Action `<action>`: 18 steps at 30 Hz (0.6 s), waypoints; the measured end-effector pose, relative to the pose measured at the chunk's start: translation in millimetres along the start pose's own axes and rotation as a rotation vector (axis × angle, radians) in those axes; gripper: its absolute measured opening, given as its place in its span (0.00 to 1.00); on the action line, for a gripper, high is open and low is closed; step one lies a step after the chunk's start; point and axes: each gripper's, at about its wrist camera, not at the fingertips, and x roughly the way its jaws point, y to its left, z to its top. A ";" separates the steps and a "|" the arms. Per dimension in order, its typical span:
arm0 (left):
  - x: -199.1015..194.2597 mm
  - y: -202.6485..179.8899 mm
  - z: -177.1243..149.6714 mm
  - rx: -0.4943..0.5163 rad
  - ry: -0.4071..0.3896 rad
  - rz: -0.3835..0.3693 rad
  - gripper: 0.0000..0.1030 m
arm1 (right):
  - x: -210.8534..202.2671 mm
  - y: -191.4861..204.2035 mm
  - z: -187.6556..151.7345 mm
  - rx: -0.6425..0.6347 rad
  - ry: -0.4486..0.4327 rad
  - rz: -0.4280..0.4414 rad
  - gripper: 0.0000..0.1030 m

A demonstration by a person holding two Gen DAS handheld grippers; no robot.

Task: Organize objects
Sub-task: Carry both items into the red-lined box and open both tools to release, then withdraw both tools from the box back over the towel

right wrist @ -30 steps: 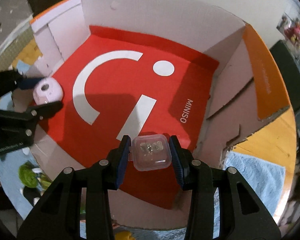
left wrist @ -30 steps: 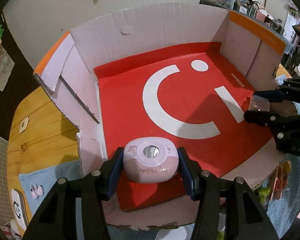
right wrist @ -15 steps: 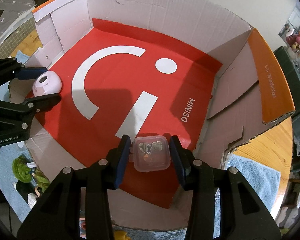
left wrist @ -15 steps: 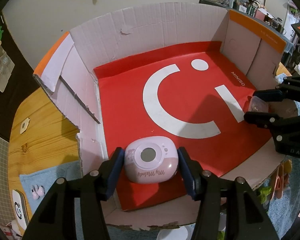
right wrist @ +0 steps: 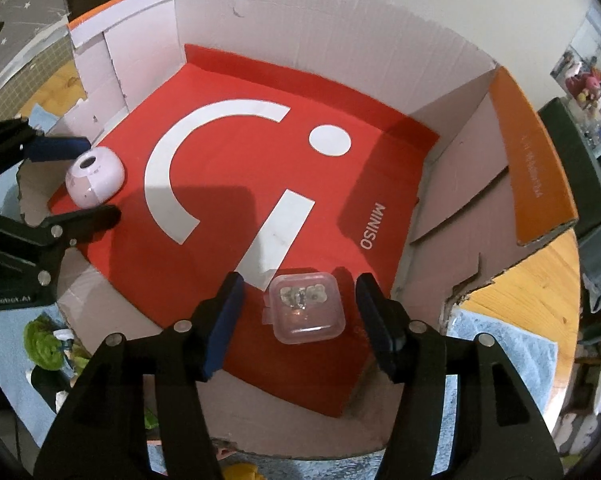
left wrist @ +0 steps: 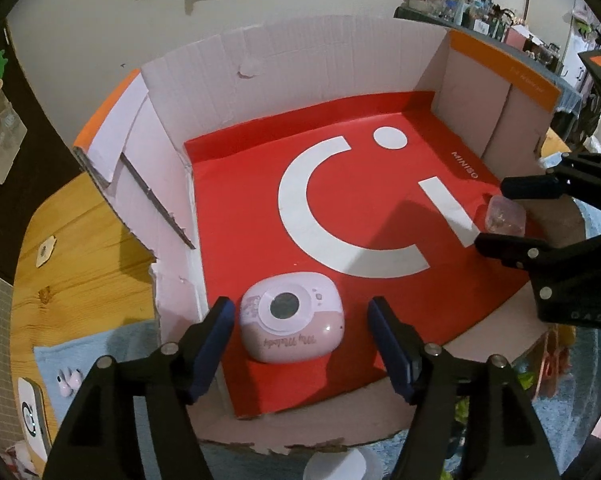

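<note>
Left gripper at lower centre of the frame: jaws have just been opening and stand clear of the pink device lying between them on the red liner of the cardboard box. At right edge, the right gripper has jaws that have just been opening, with the clear plastic case between them, resting on the liner. Wooden surface visible at left.
</note>
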 end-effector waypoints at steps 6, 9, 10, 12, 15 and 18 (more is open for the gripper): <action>-14.1 3.2 -3.0 -0.058 -0.042 -0.052 0.76 | -15.4 -2.1 -11.4 0.034 -0.058 0.022 0.66; -24.7 0.5 -4.9 -0.078 -0.074 -0.057 0.77 | -27.1 1.1 -17.2 0.040 -0.101 0.011 0.66; -28.2 -0.5 -5.2 -0.084 -0.085 -0.058 0.78 | -32.4 2.4 -19.4 0.044 -0.118 0.008 0.66; -34.3 -0.5 -4.6 -0.095 -0.108 -0.052 0.78 | -49.7 -6.5 -18.0 0.049 -0.138 0.001 0.66; -44.9 -1.3 -3.3 -0.106 -0.149 -0.036 0.80 | -67.8 -7.9 -6.0 0.058 -0.172 -0.025 0.70; -59.1 0.0 -3.4 -0.123 -0.199 -0.014 0.86 | -52.3 0.1 15.4 0.076 -0.212 -0.026 0.71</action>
